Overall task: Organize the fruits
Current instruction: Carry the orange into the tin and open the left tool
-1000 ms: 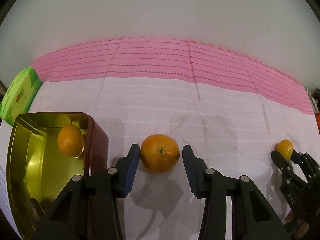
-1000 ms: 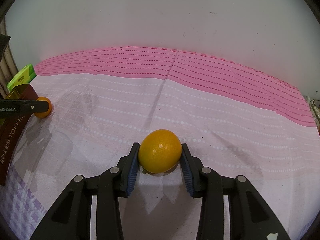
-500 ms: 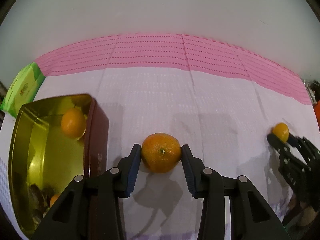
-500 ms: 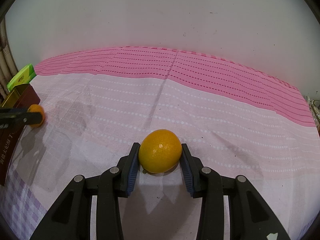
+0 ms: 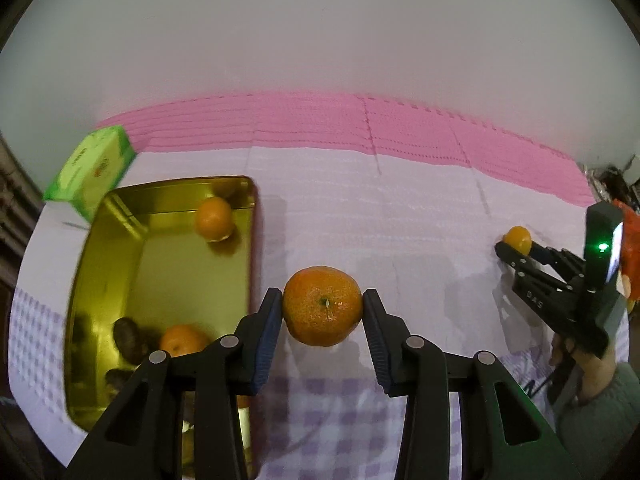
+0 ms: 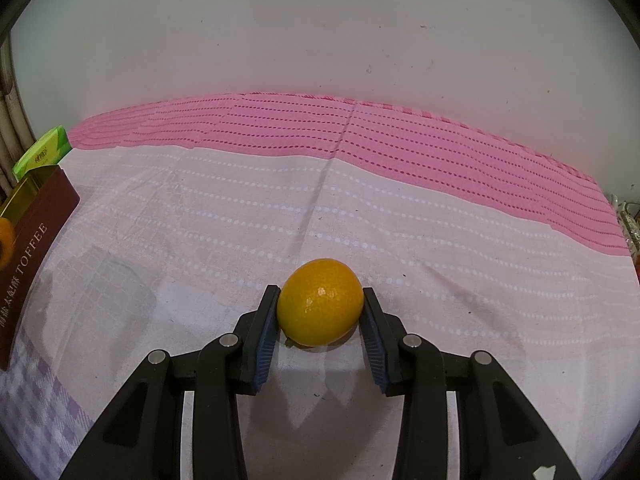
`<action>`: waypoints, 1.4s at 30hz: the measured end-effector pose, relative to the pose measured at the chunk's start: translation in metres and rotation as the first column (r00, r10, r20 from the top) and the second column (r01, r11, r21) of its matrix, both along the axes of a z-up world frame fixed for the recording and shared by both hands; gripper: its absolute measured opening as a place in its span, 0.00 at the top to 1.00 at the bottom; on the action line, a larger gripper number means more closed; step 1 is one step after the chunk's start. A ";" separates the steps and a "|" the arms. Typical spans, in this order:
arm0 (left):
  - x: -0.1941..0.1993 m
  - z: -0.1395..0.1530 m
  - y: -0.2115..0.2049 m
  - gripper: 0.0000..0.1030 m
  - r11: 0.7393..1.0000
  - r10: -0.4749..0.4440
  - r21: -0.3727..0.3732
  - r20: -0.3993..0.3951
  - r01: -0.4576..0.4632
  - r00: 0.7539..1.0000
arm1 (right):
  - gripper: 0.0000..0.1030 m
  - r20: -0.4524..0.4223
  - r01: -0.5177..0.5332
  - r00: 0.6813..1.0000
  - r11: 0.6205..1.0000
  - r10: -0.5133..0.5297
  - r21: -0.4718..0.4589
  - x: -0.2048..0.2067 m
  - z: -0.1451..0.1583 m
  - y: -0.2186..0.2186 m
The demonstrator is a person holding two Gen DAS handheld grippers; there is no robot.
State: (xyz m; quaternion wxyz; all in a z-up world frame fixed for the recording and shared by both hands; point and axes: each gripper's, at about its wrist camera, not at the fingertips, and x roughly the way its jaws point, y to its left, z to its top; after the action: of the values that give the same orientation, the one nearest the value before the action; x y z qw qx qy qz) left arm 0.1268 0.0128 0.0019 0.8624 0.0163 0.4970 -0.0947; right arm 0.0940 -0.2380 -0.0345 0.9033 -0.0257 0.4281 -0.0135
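Two grippers, left (image 5: 322, 312) clamping tangerine (image 5: 322, 305), right (image 6: 320, 314) clamping orange (image 6: 320, 301).

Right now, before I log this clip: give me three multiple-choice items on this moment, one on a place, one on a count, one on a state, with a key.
1. Where does the green box sit?
A. beyond the far end of the gold tin
B. inside the tin
C. beside the right gripper

2. How many oranges show inside the gold tin?
A. none
B. two
C. five

3. What is the left gripper doing?
A. gaping open over bare cloth
B. closed on an orange
C. closed on the green box

Key: 1 A, the box lies past the tin's far corner. 2 B, one orange lies near the far wall, another near the front. 3 B, both pads press the held orange; the right gripper likewise clamps a yellow-orange fruit.
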 end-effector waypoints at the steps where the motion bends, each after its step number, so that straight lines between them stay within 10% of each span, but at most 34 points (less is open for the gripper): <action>1: -0.004 0.004 0.007 0.59 1.000 0.010 -0.001 0.006 -0.010 1.000 | 0.64 0.000 0.000 1.000 1.000 0.000 0.000 0.000 0.000 0.000; 19: -0.035 0.006 0.115 0.59 0.983 0.180 0.045 -0.016 -0.179 0.984 | 0.64 0.003 0.001 1.000 1.000 -0.001 -0.027 -0.001 0.000 0.004; 42: -0.034 -0.034 0.144 0.59 0.971 0.230 0.089 -0.106 -0.221 0.967 | 0.64 0.005 0.002 1.000 0.999 -0.002 -0.050 -0.001 -0.001 0.007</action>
State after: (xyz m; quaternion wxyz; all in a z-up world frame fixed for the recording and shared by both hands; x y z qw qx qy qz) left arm 0.0928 0.1568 -0.0319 0.8362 -0.0128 0.5478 0.0223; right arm 0.0934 -0.2314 -0.0356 0.9034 -0.0479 0.4253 -0.0251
